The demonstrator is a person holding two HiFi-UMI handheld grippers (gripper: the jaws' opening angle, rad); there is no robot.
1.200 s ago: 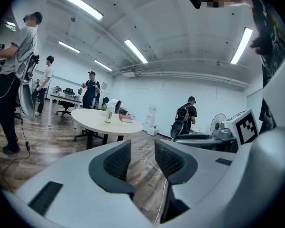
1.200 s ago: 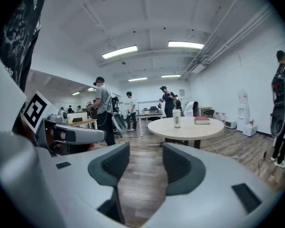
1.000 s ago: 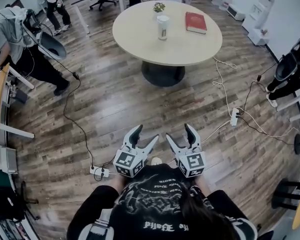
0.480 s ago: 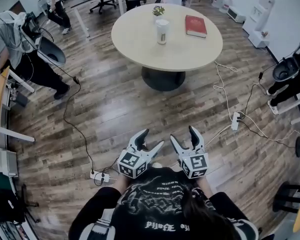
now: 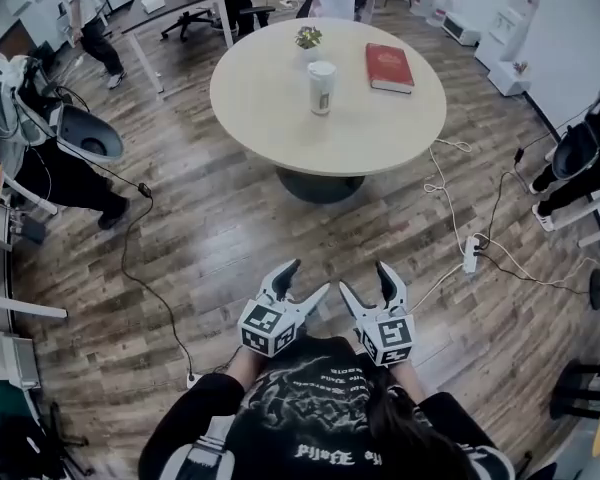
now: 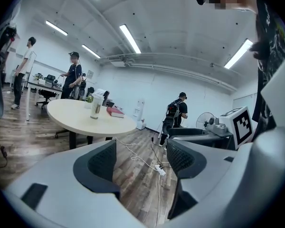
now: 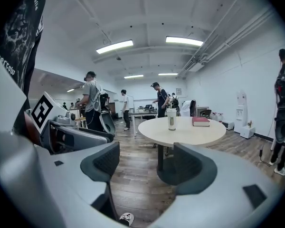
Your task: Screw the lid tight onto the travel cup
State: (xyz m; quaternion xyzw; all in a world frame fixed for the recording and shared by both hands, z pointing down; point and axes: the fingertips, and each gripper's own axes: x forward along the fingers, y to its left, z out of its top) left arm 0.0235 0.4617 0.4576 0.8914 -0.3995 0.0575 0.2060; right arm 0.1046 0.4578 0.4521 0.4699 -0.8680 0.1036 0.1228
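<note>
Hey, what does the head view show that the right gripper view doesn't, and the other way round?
Head view only: the marker cube on the right claw. Right gripper view only: the ceiling lights. Both: the round table, the travel cup and the red book on it, and the right claw open and empty.

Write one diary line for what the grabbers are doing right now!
left gripper: open, empty | right gripper: open, empty | travel cup: upright on round table, untouched | stage: cup not reached
</note>
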